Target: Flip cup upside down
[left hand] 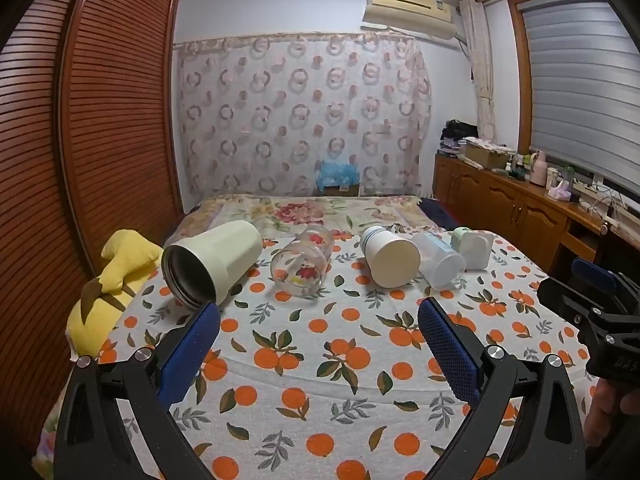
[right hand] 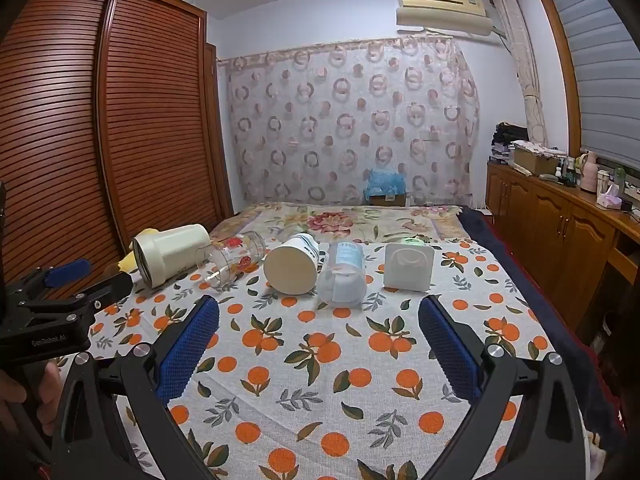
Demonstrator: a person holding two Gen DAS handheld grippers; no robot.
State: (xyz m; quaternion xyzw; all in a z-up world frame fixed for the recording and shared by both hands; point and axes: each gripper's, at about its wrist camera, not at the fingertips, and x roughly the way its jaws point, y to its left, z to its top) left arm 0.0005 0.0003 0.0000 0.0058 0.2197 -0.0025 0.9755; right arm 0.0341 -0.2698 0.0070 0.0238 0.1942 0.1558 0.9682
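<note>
Orange-print bedspread [left hand: 320, 360], louvred wardrobe [left hand: 100, 120] beside.

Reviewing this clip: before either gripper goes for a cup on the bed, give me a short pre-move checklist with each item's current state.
1. Left gripper open and holding nothing: ok.
2. Right gripper open and holding nothing: ok.
3. Cups within view of both cameras: ok; cream tumbler, glass cup, white cup, clear plastic cup and a white square container form a row.
4. Any cup already upside down: not ok; the four cups lie on their sides.
5. Open cloth between grippers and row: ok, only the orange-print sheet.
6. Cups steady on the soft bed: cannot tell.
</note>
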